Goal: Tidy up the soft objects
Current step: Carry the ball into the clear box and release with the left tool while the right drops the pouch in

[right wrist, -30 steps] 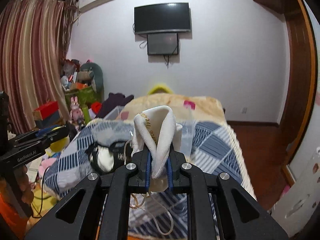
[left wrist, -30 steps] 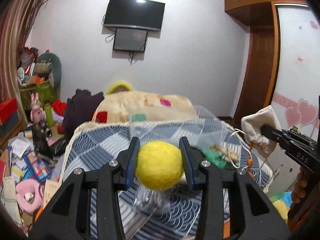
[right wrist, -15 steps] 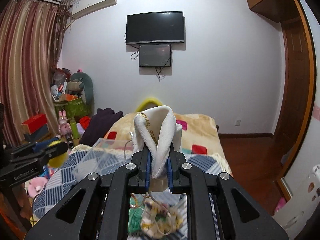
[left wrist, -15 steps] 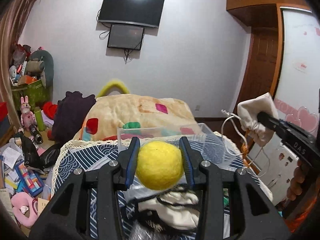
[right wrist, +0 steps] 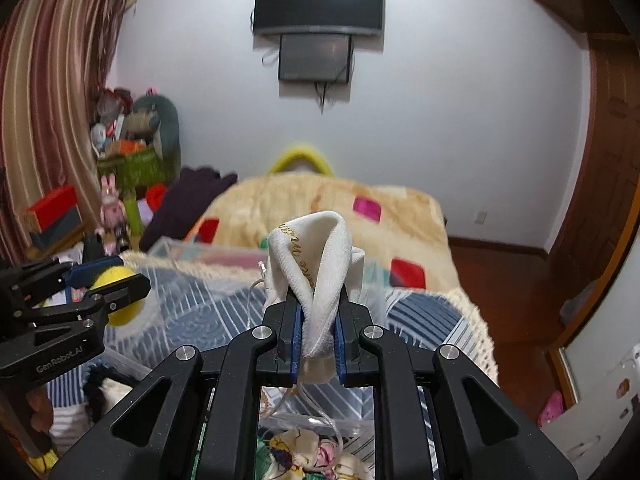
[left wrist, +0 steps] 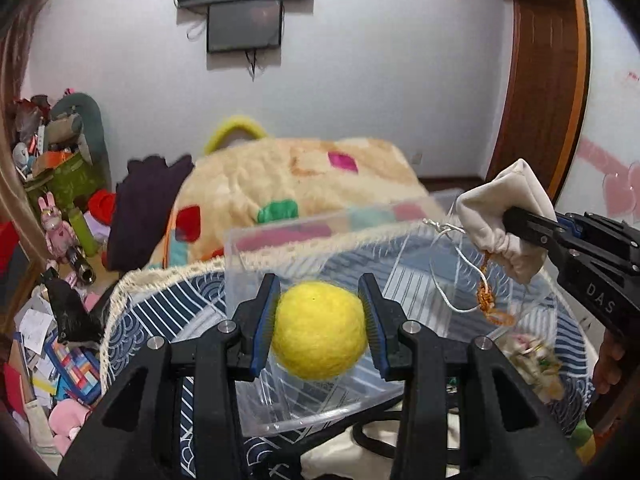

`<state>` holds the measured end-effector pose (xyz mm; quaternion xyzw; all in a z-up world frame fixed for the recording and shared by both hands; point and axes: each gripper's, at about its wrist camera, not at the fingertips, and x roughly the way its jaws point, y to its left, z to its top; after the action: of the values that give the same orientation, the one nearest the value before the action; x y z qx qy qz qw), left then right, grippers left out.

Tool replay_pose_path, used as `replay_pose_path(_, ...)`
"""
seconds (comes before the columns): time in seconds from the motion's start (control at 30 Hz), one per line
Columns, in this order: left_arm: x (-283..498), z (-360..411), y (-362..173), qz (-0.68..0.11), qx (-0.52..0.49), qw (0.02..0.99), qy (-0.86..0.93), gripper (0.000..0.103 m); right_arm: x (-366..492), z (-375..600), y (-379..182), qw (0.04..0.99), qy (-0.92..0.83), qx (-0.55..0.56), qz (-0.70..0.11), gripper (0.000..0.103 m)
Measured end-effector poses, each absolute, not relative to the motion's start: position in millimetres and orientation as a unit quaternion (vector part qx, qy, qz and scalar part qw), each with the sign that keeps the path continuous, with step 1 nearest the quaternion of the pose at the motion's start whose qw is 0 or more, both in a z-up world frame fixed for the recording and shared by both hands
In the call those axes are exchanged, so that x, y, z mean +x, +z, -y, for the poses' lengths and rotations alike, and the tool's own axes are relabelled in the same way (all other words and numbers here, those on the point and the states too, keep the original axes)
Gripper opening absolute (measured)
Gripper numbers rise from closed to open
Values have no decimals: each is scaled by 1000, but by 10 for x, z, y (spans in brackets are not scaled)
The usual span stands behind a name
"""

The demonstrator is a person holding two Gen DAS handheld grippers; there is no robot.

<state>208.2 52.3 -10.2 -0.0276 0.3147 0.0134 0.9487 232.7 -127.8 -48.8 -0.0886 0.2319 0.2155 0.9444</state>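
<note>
— Where's your left gripper (left wrist: pixel 320 334)?
— Clamped on the yellow felt ball (left wrist: pixel 319 330), above the clear bin (left wrist: pixel 256 248); your right gripper (right wrist: pixel 316 340) pinches the white pouch (right wrist: pixel 314 276) (drawstrings dangling) alongside.

Two tools show: the left tool (left wrist: pixel 320 334) and the right tool (right wrist: pixel 316 334). There is one yellow ball (left wrist: pixel 319 330), one white drawstring pouch (right wrist: pixel 310 280) and one clear plastic box (left wrist: pixel 320 240). Two screens (right wrist: pixel 318 4) hang on the wall.
</note>
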Motion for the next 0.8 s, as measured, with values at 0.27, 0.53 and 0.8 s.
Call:
replay_pose_path(0.27,2253,-476,-360,-363,-18,932,-7,41,2449,1209,-699,918,235,-122,-297,12)
replay_pose_path(0.53,2242,-339,-367,-364,13,931,-4,42,2455,1202,-743,904,250,-143,-315,15)
replay_pose_path(0.8,2182,-392,-248,-357,-1,934,-4,51,2375,1203,-667,905,258,-148,-305,42)
